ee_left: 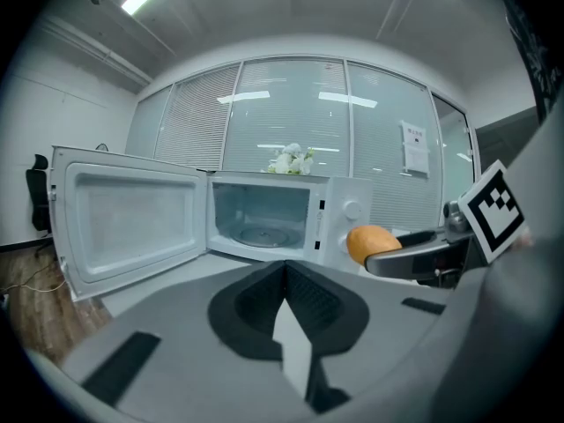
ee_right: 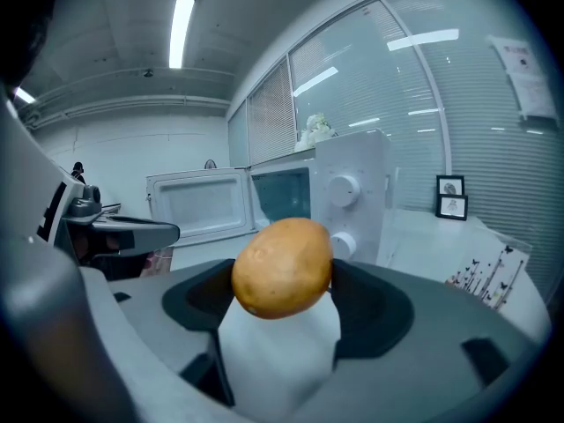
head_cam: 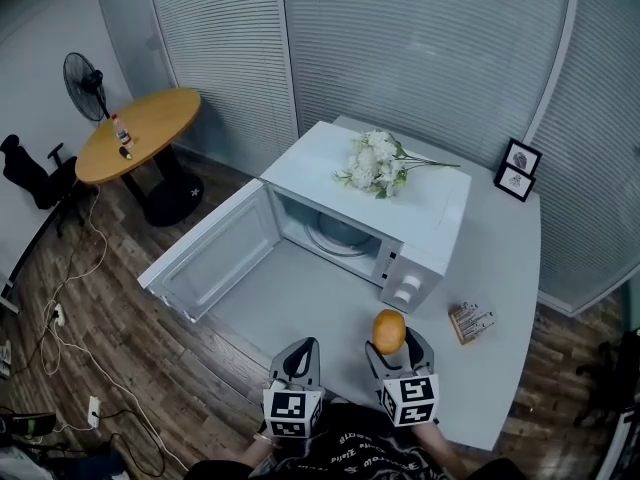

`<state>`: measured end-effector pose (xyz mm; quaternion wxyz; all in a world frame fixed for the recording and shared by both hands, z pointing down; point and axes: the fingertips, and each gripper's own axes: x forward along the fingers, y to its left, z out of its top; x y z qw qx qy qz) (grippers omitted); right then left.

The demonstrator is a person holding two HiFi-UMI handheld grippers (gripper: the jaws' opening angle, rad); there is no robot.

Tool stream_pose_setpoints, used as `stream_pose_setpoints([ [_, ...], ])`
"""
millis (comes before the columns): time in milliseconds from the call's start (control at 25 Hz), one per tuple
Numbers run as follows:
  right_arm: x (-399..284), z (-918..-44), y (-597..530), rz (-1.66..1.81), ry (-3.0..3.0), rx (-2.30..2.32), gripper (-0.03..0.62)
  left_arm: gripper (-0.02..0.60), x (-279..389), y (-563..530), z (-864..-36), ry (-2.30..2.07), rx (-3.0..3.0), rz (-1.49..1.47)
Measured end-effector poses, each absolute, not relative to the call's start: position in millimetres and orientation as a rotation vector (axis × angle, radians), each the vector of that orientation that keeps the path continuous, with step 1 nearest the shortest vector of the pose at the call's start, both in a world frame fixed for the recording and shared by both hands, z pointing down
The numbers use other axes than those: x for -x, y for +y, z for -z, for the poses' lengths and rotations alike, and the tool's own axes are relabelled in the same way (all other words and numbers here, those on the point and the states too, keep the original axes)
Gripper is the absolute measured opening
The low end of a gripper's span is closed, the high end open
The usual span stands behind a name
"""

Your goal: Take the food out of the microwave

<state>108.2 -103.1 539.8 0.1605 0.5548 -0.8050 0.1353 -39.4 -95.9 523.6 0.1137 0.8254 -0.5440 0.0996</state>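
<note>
Round orange-brown food item (ee_right: 284,267): gripped between the jaws of the right tool (head_cam: 392,348), which are closed against its sides, and held over the near part of the grey table (head_cam: 500,368), outside the white microwave (head_cam: 400,203) and just in front of its control knobs. Left tool (ee_left: 284,276): held just beside the right tool, its jaws pressed together with nothing between them. Microwave door (head_cam: 215,253): swung wide to the left, the glass turntable (head_cam: 335,236) being exposed in the cavity; white flowers (head_cam: 375,163) are laid on the microwave's top, and two framed pictures (head_cam: 518,168) are stood on the table to its right.
</note>
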Motion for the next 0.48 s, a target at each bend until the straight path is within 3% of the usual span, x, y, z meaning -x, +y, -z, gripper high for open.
stream_pose_setpoints([
  [480,-99.5,-537.0,-104.2,-0.313,-2.325,-1.535,0.345,0.008,43.5,-101.7,-521.5,-1.637,-2.417,-0.282],
])
